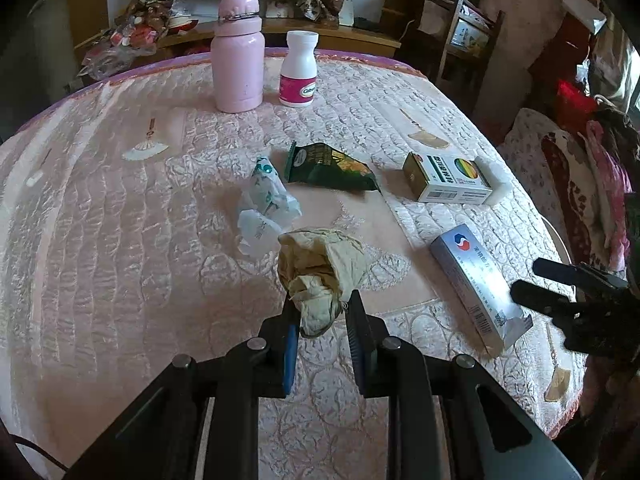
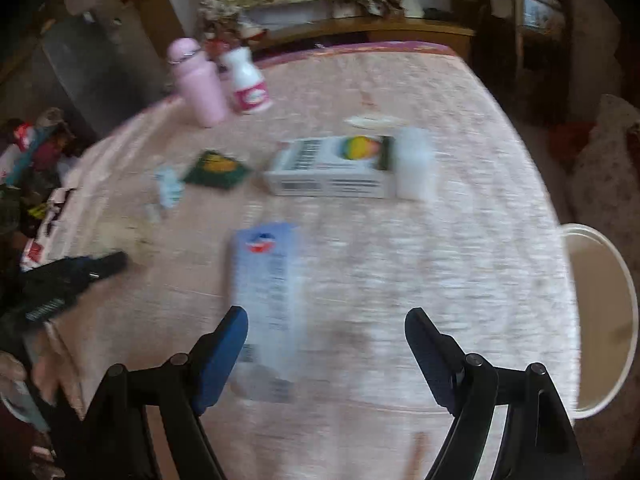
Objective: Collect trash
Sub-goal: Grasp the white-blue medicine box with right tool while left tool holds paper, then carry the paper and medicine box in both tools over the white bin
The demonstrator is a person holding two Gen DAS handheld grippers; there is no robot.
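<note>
On the pink quilted counter (image 1: 120, 240), our left gripper (image 1: 322, 312) fingers pinch a crumpled beige tissue (image 1: 320, 268); our right gripper (image 2: 326, 332) gapes empty over the silver box (image 2: 268, 280). Wrappers remain.

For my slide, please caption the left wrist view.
Left tool pinches a crumpled tissue above the table.

In the left wrist view, a flask (image 1: 238, 53) and pill bottle (image 1: 298, 69) stand side by side at the table's (image 1: 100, 208) far edge, upper centre. Mid-frame, a crumpled wrapper (image 1: 267, 196) lies left of a snack bag (image 1: 330, 168), a medicine box (image 1: 448, 178) further right. A long carton (image 1: 476, 280) lies lower right.
</note>
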